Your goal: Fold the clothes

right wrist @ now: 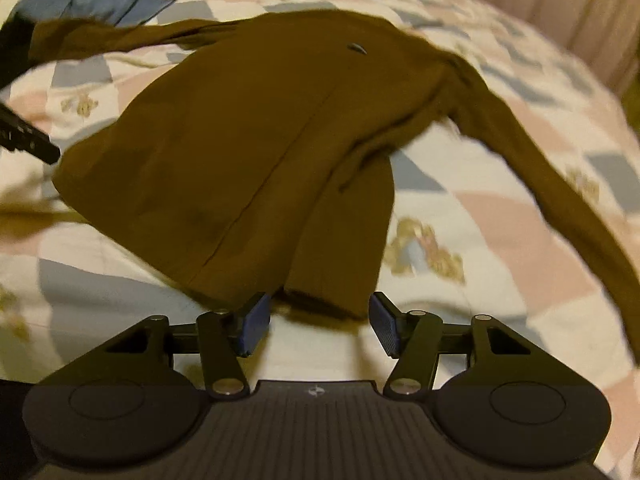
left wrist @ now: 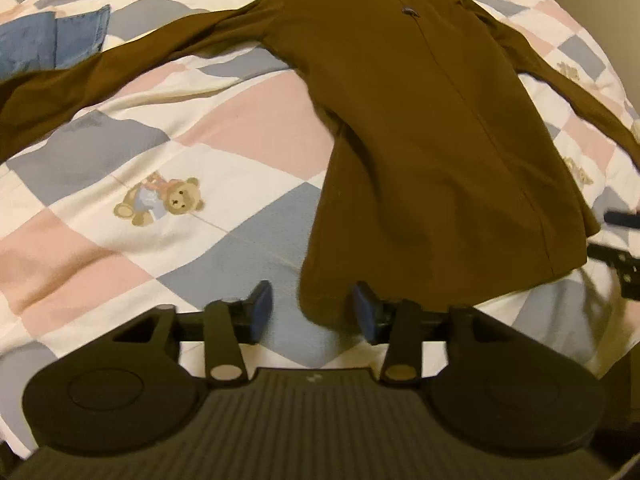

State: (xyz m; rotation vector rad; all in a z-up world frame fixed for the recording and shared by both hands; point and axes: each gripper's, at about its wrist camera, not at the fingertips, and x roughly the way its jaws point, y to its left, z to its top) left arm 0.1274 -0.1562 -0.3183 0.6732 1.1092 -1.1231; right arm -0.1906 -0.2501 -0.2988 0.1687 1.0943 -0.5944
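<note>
- A folded blue cloth (left wrist: 60,38) lies far left on a patchwork quilt (left wrist: 224,128) printed with a teddy bear (left wrist: 160,202).
- A brown long-sleeved shirt (left wrist: 420,140) lies flat on the quilt — its long axis runs from the hem, nearest the cameras, away to the collar, sleeves spread to either side.
- The left gripper (left wrist: 314,312) stands with jaws apart at the hem's left corner, clasping nothing.
- The right gripper (right wrist: 320,322) is likewise spread wide at the hem's right end — the edge sits between its blue pads (right wrist: 256,322).
</note>
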